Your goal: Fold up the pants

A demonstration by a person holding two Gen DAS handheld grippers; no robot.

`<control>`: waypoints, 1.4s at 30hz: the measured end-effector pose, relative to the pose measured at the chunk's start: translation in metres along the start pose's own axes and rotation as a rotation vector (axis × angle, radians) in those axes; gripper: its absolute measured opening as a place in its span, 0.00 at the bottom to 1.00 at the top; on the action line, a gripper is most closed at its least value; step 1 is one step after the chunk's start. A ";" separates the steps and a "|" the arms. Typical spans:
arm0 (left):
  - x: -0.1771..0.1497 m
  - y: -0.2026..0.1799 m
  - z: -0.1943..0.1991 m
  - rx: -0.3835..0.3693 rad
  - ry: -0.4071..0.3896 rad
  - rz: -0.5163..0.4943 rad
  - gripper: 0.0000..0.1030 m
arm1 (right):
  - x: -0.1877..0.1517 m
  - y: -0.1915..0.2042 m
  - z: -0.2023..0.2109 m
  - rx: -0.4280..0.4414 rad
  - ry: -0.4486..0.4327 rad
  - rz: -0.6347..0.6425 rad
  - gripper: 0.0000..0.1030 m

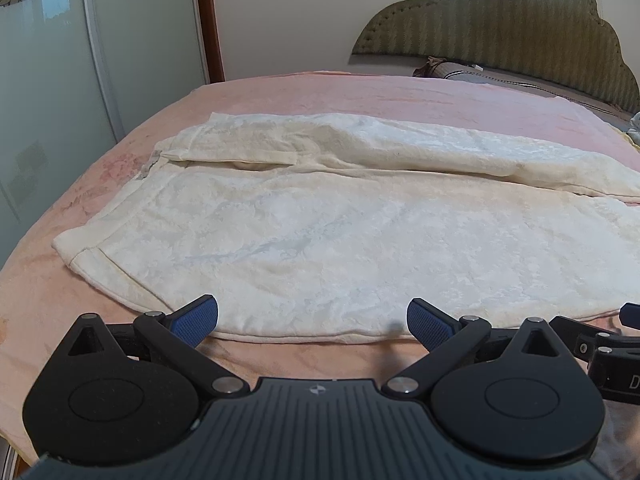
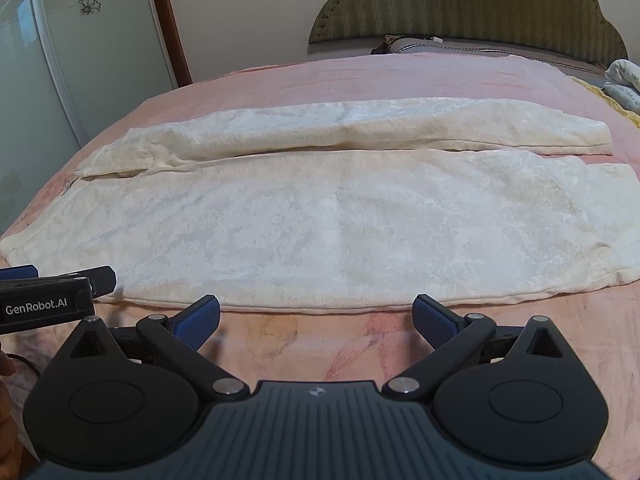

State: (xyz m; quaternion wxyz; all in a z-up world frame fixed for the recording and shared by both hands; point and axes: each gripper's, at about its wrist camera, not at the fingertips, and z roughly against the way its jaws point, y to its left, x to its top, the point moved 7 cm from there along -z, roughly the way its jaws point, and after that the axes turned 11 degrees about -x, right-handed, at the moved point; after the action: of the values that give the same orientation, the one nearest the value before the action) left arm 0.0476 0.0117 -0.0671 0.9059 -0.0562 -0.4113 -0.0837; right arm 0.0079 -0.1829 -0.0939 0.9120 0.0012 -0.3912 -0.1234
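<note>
- The cream pants [image 1: 320, 216] lie spread on the pink blanket [image 1: 360, 92] of the bed, both legs side by side, waistband toward the wardrobe side and cuffs toward the opposite side.
- The left hand-held gripper [image 1: 312, 322] stands wide open with nothing between its blue pads, just at the near hem of the pants; the right hand-held gripper [image 2: 316, 320] is also wide open and empty, just before the same edge.
- Risk: the fabric looks thick and plush, so a pinch may take only the top layer and the lower layer stays behind.
- Risk: the jaws may catch the blanket together with the hem, since both are soft and touching.
- Risk: if the two grippers lift unevenly, the near leg can twist and land crooked on the far leg [image 2: 280, 124].
</note>
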 end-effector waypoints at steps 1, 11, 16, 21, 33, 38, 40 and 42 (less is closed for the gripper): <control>-0.001 -0.001 0.000 0.000 -0.002 -0.001 1.00 | 0.000 0.000 0.000 0.001 0.001 0.000 1.00; -0.003 -0.002 0.001 -0.004 -0.008 0.004 1.00 | -0.001 0.002 0.000 0.005 0.001 0.002 1.00; -0.003 -0.004 0.002 -0.002 -0.012 0.007 1.00 | -0.001 0.002 0.000 0.005 0.000 0.001 1.00; -0.003 -0.003 0.001 -0.006 -0.006 0.010 1.00 | -0.002 0.004 0.001 0.010 -0.004 0.005 1.00; -0.003 0.002 -0.002 -0.001 -0.009 0.016 1.00 | 0.002 0.005 0.006 0.008 -0.032 0.036 1.00; 0.006 0.008 -0.007 -0.019 -0.013 0.029 1.00 | 0.013 0.014 0.013 0.045 -0.088 0.087 1.00; 0.012 0.011 -0.010 -0.013 -0.022 0.025 1.00 | 0.022 0.019 0.016 0.075 -0.113 0.106 1.00; 0.020 0.016 -0.012 0.001 -0.039 0.021 1.00 | 0.034 0.026 0.018 0.103 -0.148 0.132 1.00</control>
State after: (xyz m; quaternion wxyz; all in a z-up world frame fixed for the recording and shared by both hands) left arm 0.0725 0.0227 -0.0610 0.8986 -0.0617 -0.4284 -0.0725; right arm 0.0235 -0.1639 -0.0543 0.8856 0.0133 -0.4623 -0.0422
